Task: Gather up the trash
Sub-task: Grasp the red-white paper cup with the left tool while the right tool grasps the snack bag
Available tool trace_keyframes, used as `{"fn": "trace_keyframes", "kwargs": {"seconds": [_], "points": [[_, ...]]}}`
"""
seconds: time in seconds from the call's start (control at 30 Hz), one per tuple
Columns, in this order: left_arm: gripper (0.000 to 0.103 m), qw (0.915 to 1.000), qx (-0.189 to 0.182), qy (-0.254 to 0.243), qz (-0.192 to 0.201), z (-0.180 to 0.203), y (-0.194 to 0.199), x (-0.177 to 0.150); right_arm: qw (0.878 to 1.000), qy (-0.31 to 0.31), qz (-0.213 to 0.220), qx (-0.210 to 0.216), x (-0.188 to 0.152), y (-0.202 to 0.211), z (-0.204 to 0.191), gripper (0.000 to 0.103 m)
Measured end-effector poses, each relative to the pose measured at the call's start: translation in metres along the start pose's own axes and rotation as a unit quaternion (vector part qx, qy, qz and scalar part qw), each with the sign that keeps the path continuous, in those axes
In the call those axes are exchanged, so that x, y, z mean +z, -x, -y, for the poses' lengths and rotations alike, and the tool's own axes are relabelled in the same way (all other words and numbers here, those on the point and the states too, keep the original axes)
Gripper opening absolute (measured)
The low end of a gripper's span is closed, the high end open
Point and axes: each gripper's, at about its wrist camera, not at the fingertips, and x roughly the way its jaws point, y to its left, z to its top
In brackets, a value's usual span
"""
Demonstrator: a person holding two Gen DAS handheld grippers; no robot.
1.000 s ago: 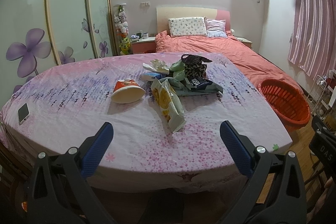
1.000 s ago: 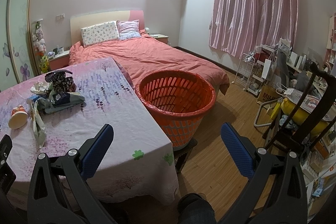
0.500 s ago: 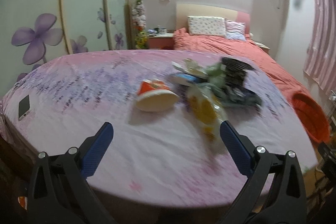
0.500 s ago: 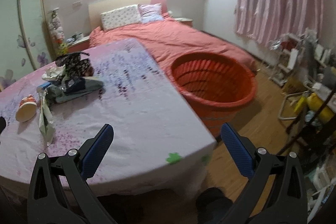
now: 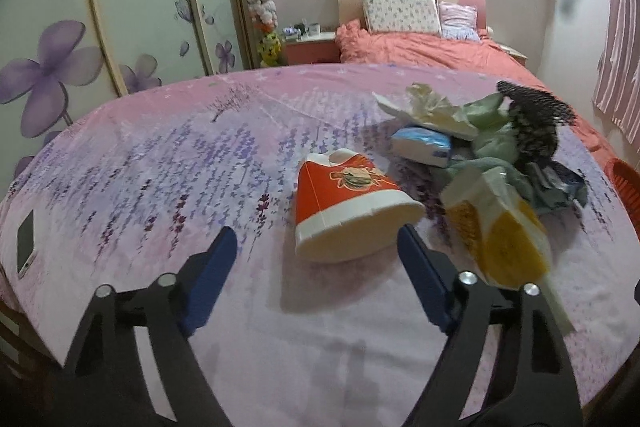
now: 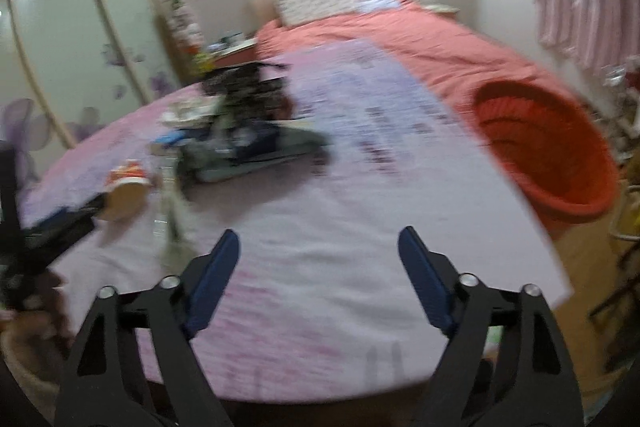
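Observation:
A red and white paper cup (image 5: 352,203) lies on its side on the pink floral tablecloth (image 5: 160,167). My left gripper (image 5: 316,239) hovers just short of it, jaws closing, and no pad touches the cup. The right blue fingertip (image 5: 408,239) is beside the cup's rim. A yellow snack bag (image 5: 500,227), a blue tissue packet (image 5: 422,145), crumpled paper (image 5: 428,107) and a black mesh bag (image 5: 532,119) are heaped to the right. My right gripper (image 6: 320,239) hangs over bare cloth in a blurred view, jaws closing on nothing, with the trash heap (image 6: 248,131) ahead on the left.
An orange laundry basket (image 6: 548,147) stands on the floor off the table's right side. A phone (image 5: 26,243) lies near the table's left edge. Behind the table are a bed with a coral cover (image 5: 420,47) and sliding wardrobe doors (image 5: 120,7).
The left gripper has come closer to the paper cup, and its jaws have narrowed. The right gripper has swung left from the basket toward the table, dipped, and narrowed its jaws.

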Motion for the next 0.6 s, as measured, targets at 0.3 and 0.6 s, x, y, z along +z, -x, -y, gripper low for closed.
{"fn": "trace_keyframes", "kwargs": {"seconds": [0.3,0.6], "points": [[0.063,0.9995,-0.004,-0.015,-0.027,-0.002,-0.035,0.008,0.994,0.052,-0.024,0.089,0.010,-0.039,-0.062,0.070],[0.054,0.9985,-0.031,-0.004,-0.045,-0.011,-0.057,0.019,0.989,0.076,-0.074,0.100,0.013,-0.087,-0.090,0.055]]}}
